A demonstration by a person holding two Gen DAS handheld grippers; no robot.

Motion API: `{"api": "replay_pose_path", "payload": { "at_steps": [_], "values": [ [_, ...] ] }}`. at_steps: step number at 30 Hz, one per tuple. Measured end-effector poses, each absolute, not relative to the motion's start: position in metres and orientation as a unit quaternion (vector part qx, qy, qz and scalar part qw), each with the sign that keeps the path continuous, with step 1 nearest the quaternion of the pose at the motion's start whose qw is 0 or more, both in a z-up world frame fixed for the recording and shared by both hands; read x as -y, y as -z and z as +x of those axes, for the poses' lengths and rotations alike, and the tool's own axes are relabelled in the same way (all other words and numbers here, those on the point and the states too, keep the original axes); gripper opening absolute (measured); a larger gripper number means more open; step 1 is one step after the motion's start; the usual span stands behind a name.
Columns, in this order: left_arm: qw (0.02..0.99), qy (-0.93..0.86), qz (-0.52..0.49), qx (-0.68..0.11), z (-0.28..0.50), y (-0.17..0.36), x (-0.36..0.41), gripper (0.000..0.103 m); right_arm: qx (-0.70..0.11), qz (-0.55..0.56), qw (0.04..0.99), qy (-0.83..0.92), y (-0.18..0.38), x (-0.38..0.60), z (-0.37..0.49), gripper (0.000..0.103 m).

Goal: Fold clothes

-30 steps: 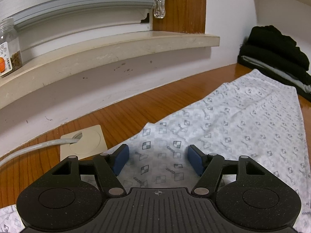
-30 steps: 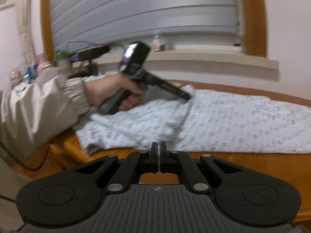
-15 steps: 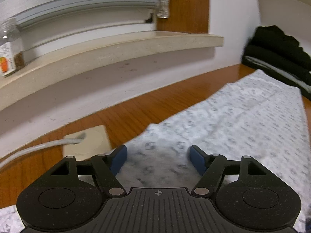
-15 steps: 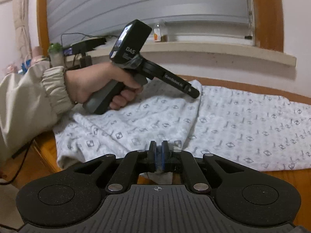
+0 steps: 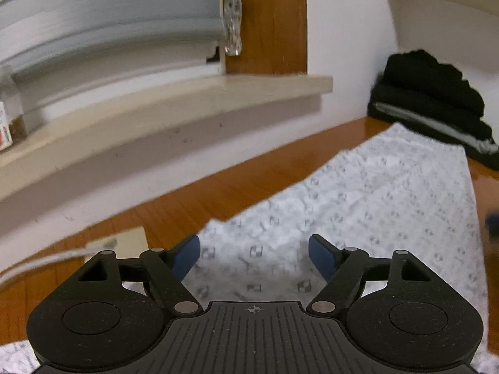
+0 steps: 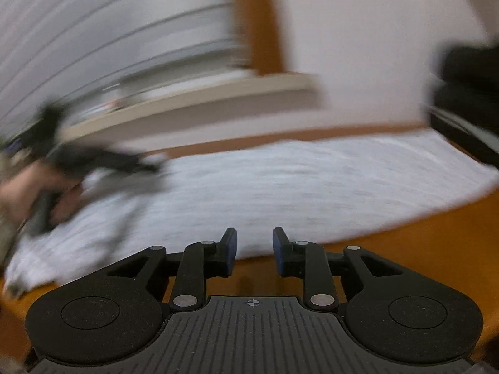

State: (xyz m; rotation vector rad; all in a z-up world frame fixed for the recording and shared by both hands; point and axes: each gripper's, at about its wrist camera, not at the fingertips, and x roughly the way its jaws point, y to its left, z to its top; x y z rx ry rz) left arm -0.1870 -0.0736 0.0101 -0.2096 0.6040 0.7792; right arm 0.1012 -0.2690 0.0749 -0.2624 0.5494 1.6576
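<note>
The cloth [image 5: 358, 218], a pale printed garment, lies flat on the wooden table [image 5: 193, 205], filling the lower right of the left wrist view and running as a wide band across the middle of the right wrist view. Its long axis runs from the bunched end at the lower left of the right view, where the person's hand [image 6: 37, 193] holds the other tool, away to the narrow end at the upper right, which stops just beside a dark pile [image 5: 436, 109] of clothes against the wall. The left gripper [image 5: 254, 251] hovers over the near end with its jaws wide and opening further; cloth lies under the gap but the pads [image 5: 187, 255] do not press it, so it holds nothing. The right gripper [image 6: 254, 249] sits at the near long edge, its jaws partly apart and opening, with bare table and the cloth's hem showing in the gap, nothing gripped. The right view is heavily smeared, so its exact reach is hard to judge. The risks I see: a pinch at the hem may catch only one layer or miss the cloth altogether, so the fold comes out skewed; uneven lifting by the two tools could drag the band off line; and a sweep toward the far end could snag the dark pile.
</note>
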Motion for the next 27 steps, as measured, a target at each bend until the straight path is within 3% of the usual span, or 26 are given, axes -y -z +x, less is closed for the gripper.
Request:
{"api": "replay_pose_path", "payload": {
  "at_steps": [8,17,18,19,20,27],
  "values": [
    [0.871,-0.368,-0.120,-0.303,-0.184,-0.005,0.068,0.085,-0.297,-0.073,0.748,-0.589,-0.082,0.226,0.234,0.027],
    [0.872,-0.364,-0.127,-0.303,-0.186,-0.003,0.067,0.087,-0.333,-0.055,0.775,-0.535,-0.076,0.188,0.284,0.034],
    [0.872,-0.363,-0.128,-0.302,-0.186,-0.004,0.067,0.087,-0.330,-0.061,0.775,-0.536,-0.076,0.184,0.285,0.032],
    [0.872,-0.363,-0.128,-0.302,-0.186,-0.004,0.067,0.087,-0.328,-0.067,0.776,-0.535,-0.076,0.180,0.284,0.014],
    [0.872,-0.363,-0.128,-0.303,-0.186,-0.004,0.067,0.087,-0.330,-0.070,0.776,-0.532,-0.077,0.176,0.283,0.007],
    [0.871,-0.364,-0.125,-0.305,-0.185,-0.003,0.067,0.087,-0.268,-0.071,0.743,-0.609,-0.115,0.171,0.226,0.006]
  ]
}}
